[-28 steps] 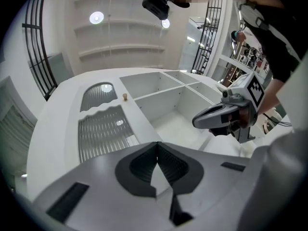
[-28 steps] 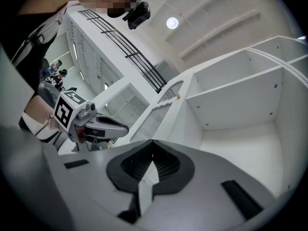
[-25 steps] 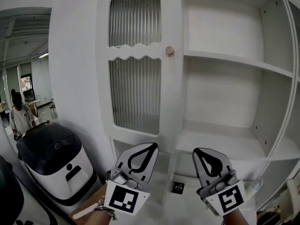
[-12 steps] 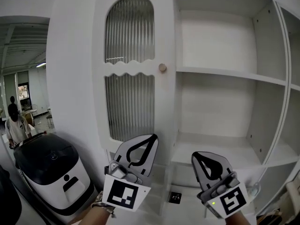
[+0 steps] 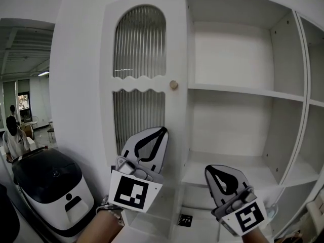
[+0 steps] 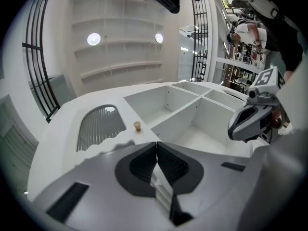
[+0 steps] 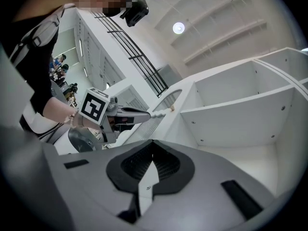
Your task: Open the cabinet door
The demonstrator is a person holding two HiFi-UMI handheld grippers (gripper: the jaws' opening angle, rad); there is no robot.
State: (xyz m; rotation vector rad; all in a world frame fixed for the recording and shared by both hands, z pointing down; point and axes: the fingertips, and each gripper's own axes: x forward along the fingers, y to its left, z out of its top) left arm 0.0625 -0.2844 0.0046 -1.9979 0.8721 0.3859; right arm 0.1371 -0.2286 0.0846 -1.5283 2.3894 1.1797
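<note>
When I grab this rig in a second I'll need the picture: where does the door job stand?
Left tool: shut, empty, held before the cabinet door, below its knob, not touching.
Right tool: shut, empty, lower, before the open shelves.
Door looks closed; nothing done yet.
Left to do: open a tool, grip the knob, swing the door out.

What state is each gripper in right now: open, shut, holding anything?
Left gripper: shut, holding nothing.
Right gripper: shut, holding nothing.
</note>
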